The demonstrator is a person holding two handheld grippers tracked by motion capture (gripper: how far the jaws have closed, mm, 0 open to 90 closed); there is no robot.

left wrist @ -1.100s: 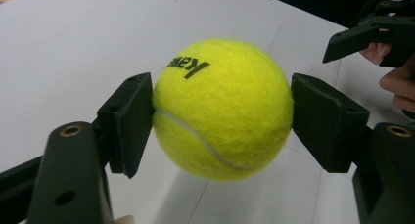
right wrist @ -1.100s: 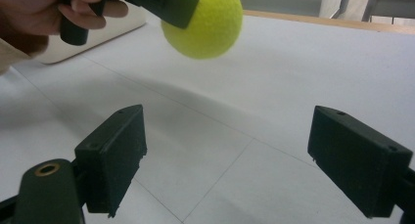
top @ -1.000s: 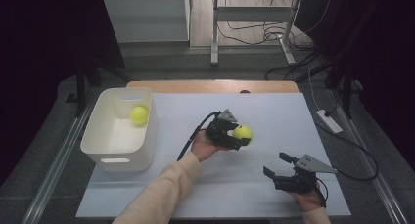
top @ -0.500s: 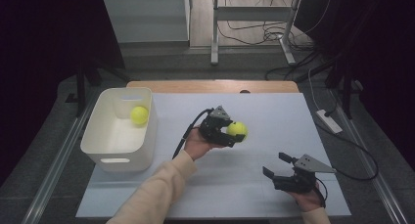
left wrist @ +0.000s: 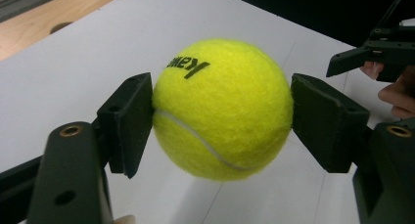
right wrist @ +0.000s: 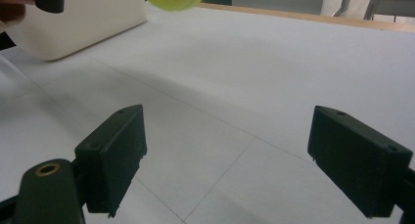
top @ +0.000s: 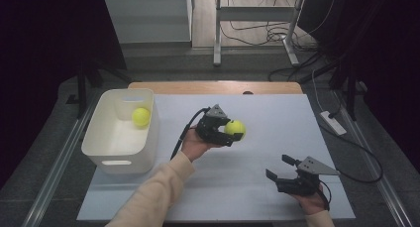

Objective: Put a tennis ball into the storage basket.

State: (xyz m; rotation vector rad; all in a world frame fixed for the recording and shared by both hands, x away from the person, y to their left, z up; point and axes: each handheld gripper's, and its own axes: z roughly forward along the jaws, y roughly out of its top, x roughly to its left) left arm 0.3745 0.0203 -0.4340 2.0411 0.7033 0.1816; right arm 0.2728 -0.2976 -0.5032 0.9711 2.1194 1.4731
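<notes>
The tennis ball (left wrist: 222,109) sits pinched between both black pads of the left gripper (top: 229,130), one pad flat against each side, black lettering showing on its upper face. In the left gripper view it hangs clear of the white table sheet (top: 277,118), held up in the air over the middle of the table. Off toward the left edge stands the white bin (top: 119,155), and a second yellow ball (top: 140,116) lies inside it near the far wall. Held ball and bin are well apart. Down at the near right, the right gripper (top: 280,168) rests low over the sheet, its jaws spread wide with nothing between them, bare paper showing through the gap in the right gripper view.
</notes>
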